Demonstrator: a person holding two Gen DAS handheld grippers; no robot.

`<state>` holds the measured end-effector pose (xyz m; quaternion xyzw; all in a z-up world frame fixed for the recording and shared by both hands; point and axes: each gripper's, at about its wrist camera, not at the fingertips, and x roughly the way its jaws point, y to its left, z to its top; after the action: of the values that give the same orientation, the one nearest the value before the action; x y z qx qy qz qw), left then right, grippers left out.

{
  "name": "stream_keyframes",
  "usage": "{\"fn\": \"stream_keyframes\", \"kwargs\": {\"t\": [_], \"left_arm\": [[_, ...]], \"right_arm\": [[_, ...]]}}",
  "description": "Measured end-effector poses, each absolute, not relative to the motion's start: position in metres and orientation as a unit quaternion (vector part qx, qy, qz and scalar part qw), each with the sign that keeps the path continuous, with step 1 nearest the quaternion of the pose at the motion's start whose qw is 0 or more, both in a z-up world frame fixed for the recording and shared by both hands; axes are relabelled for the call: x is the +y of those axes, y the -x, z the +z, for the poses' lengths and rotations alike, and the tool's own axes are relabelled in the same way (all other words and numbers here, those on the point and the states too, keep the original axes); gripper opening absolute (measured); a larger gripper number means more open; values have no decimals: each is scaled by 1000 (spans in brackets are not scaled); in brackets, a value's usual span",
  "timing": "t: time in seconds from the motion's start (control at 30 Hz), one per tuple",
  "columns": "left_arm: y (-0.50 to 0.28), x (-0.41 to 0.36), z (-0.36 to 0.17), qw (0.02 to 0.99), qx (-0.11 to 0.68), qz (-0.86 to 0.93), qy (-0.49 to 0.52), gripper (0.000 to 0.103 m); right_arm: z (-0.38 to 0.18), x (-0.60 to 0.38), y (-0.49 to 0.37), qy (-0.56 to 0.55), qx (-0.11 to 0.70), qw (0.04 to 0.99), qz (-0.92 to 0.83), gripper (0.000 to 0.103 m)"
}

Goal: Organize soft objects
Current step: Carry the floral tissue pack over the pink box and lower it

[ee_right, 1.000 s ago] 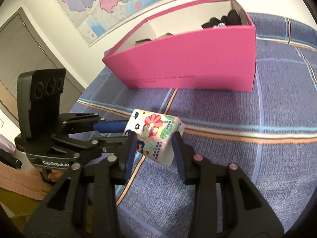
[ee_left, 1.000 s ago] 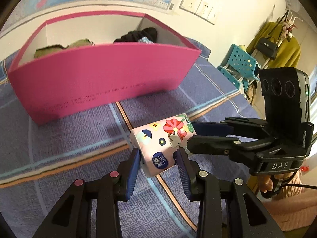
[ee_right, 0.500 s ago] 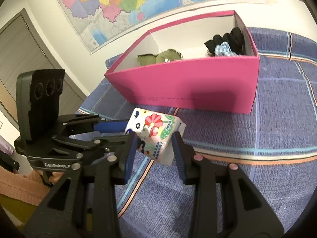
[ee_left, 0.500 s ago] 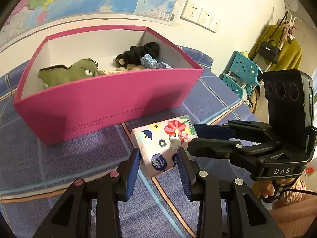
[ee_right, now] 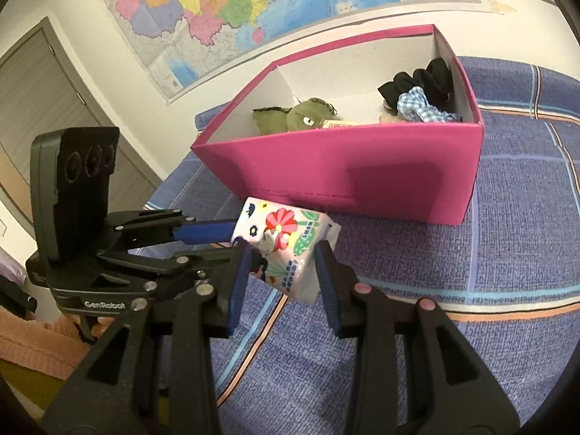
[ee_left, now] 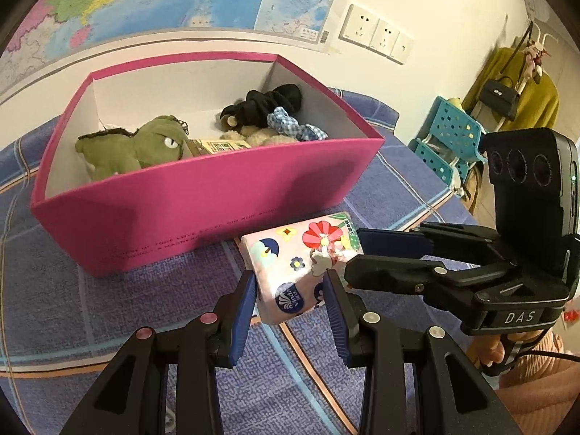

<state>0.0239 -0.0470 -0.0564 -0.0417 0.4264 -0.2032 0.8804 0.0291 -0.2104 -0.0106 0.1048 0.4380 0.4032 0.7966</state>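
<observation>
Gripping one floral tissue pack between them, left gripper and right gripper, before pink box.

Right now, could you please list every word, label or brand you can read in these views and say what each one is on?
"DAS": on the body of the right gripper.
"GenRobot": on the body of the left gripper.
"Vinda": blue round logo on the tissue pack.
Line of small print on the pink box front: too small to read.
Wall map labels and the tag inside the box: too blurred to read.
</observation>
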Motion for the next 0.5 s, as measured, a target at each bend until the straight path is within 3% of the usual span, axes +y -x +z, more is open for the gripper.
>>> {"fn": "stream_keyframes", "kwargs": {"t": [0.5], "left_arm": [[-30, -45, -45, 890, 408, -198, 43, 39]], "right_arm": [[-3, -207, -37, -105, 425, 802, 406, 40]]}}
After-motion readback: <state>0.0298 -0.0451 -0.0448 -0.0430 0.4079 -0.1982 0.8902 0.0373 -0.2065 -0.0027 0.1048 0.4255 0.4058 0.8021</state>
